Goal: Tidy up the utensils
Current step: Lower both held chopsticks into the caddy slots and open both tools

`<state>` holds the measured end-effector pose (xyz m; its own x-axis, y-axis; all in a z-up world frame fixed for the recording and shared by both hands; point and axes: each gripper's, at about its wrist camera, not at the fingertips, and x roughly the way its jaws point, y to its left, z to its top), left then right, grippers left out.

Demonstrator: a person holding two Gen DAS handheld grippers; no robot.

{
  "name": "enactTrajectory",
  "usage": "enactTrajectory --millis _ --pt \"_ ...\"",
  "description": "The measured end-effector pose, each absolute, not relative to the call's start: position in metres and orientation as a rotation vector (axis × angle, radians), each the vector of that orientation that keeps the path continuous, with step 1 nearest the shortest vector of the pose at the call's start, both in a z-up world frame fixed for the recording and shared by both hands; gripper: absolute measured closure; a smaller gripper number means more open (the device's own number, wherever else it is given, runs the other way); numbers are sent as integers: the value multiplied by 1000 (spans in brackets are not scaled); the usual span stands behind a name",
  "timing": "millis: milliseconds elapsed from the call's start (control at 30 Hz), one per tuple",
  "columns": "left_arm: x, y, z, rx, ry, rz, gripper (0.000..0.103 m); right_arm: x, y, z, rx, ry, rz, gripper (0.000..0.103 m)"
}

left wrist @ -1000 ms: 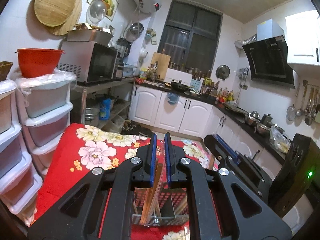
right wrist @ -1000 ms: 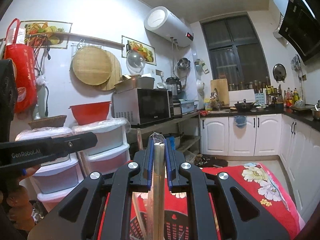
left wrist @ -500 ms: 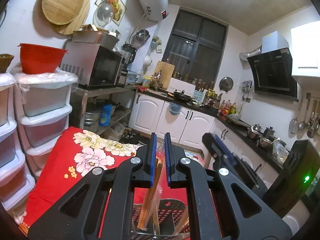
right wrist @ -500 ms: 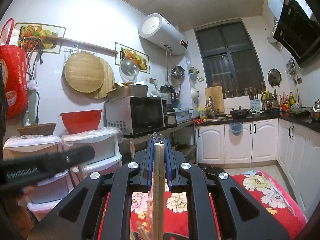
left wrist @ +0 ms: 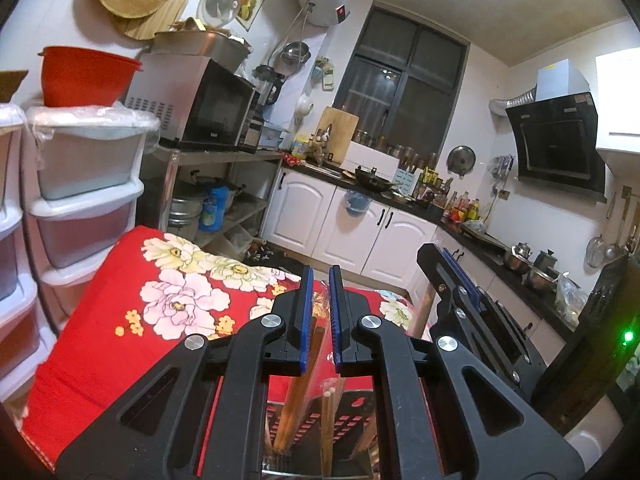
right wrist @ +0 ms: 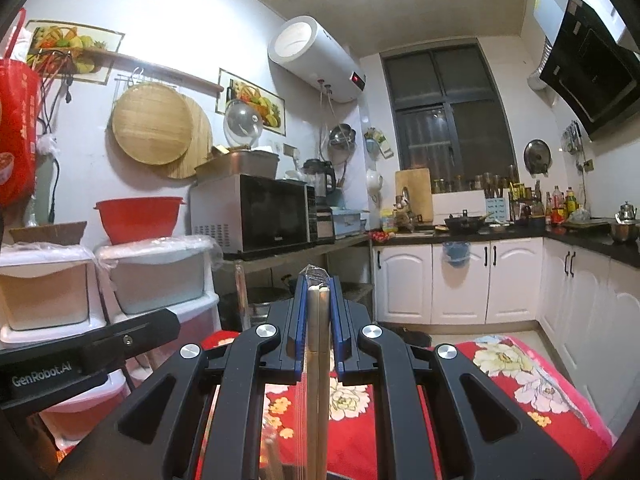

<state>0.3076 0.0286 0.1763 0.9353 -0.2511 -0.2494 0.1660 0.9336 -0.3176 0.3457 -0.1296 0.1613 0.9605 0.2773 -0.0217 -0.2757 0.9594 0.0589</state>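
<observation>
Over the desk (left wrist: pixel 92 344) | holder (left wrist: pixel 352 420) has some chopsticks (left wrist: pixel 294 400) | right tongs (right wrist: pixel 318 320) clamp a wrapped pair (right wrist: pixel 318 360), not yet slotted | left tongs (left wrist: pixel 318 320) narrowly parted, grip unclear.

wrist views, facing kitchen, sharing microwave (left wrist: pixel 200 108)

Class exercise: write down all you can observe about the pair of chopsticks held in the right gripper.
The chopsticks are two pale, wood-coloured sticks with squared ends, side by side in a clear plastic sleeve that peaks just above their tips. They stand upright, clamped between the blue pads of the right gripper, and run down out of the frame. Behind them lies the red flowered cloth. Their lower ends are out of view.
</observation>
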Motion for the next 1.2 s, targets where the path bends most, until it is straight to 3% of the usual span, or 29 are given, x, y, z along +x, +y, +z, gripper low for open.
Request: enactTrajectory --millis 433,1200 --pt "308 25 135 -292 353 -208 100 347 -138 123 71 93 264 92" --pt "290 32 119 -255 405 -178 99 309 -163 106 102 280 294 92"
